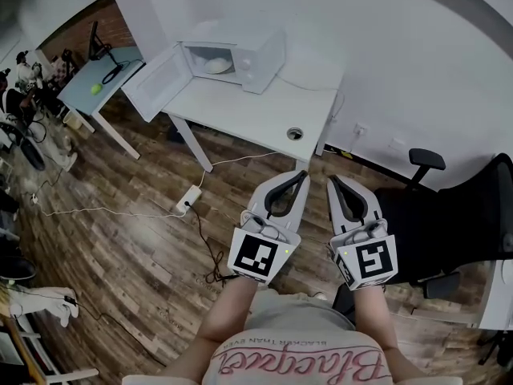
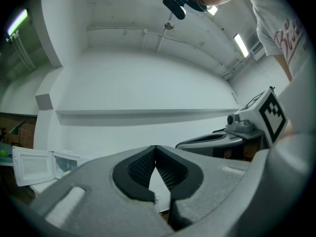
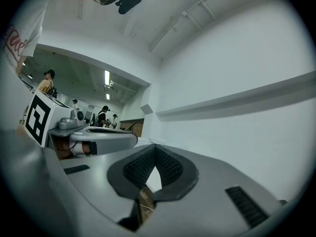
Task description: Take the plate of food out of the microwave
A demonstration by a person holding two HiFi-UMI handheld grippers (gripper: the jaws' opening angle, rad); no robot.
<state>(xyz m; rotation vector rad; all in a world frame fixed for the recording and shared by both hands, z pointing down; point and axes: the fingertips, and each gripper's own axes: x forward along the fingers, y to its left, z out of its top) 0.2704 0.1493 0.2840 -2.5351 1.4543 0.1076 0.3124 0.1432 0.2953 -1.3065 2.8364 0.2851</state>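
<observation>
**Checker:** Item one: what is in your hands?

**Clerk:** Your left gripper [image 1: 301,177]: jaws pressed together tip to tip, with nothing between them. Your right gripper [image 1: 332,180]: the same, jaws closed and empty. You hold the pair side by side, near each other but not touching. Both are over the wooden floor [image 1: 136,247] and point toward the table.

**Checker:** Next item outward?

**Clerk:** One power strip [image 1: 189,199], white, lying on the floor just short of the table, with cables running from it. One white table [image 1: 248,107], with a round cable hole [image 1: 295,133] in its top near the corner closest to your grippers.

**Checker:** And the task's item?

**Clerk:** One plate of food [image 1: 216,65], inside the microwave [image 1: 262,52]. It shows as a pale mound, and what the food is cannot be made out. The microwave stands at the far side of the table, and its door [image 1: 154,83] is swung wide open to your left. The plate is well apart from both your grippers.

**Checker:** Surroundings?

**Clerk:** One black office chair [image 1: 449,215] to your right. One small side table [image 1: 120,74] at far left, with a green ball [image 1: 96,88] on it.
</observation>
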